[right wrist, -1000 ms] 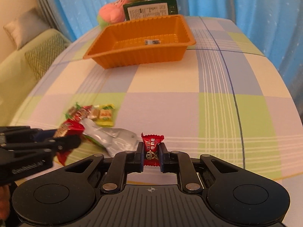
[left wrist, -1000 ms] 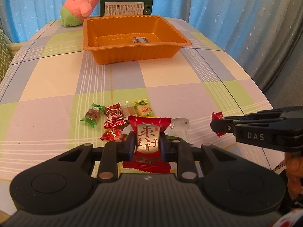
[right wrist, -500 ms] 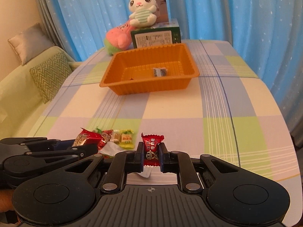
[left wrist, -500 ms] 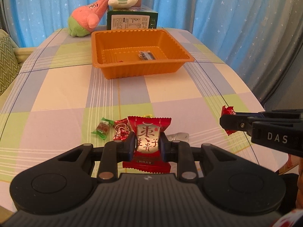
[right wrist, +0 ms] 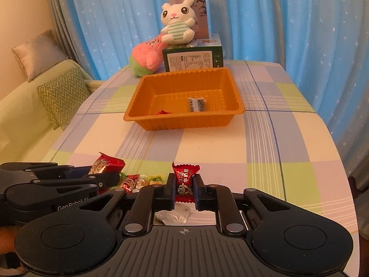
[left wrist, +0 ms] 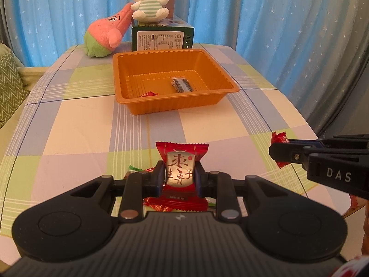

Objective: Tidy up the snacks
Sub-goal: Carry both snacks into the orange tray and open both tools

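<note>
My left gripper (left wrist: 180, 173) is shut on a large red snack packet (left wrist: 181, 161) with gold characters, held above the checked tablecloth. My right gripper (right wrist: 185, 183) is shut on a small red candy (right wrist: 185, 179). Each gripper shows in the other's view: the right gripper (left wrist: 276, 152) at the right edge, the left gripper (right wrist: 108, 175) at lower left. Several loose wrapped candies (right wrist: 138, 181) lie on the cloth below both grippers. Farther back stands an orange tray (left wrist: 138, 108) holding a dark packet (left wrist: 182, 85) and a red candy (left wrist: 148, 94).
Behind the tray stands a green box (left wrist: 162, 38) with a white rabbit plush (left wrist: 148, 0) on top and a pink plush (left wrist: 106, 37) beside it. Blue curtains hang behind. A sofa with a patterned cushion (right wrist: 62, 94) lies left of the table. A crumpled clear wrapper (right wrist: 171, 215) lies under my right gripper.
Both grippers have risen with their snacks, so the tray and plush toys sit lower and fuller in view. The loose candies have slipped mostly below the fingers.
</note>
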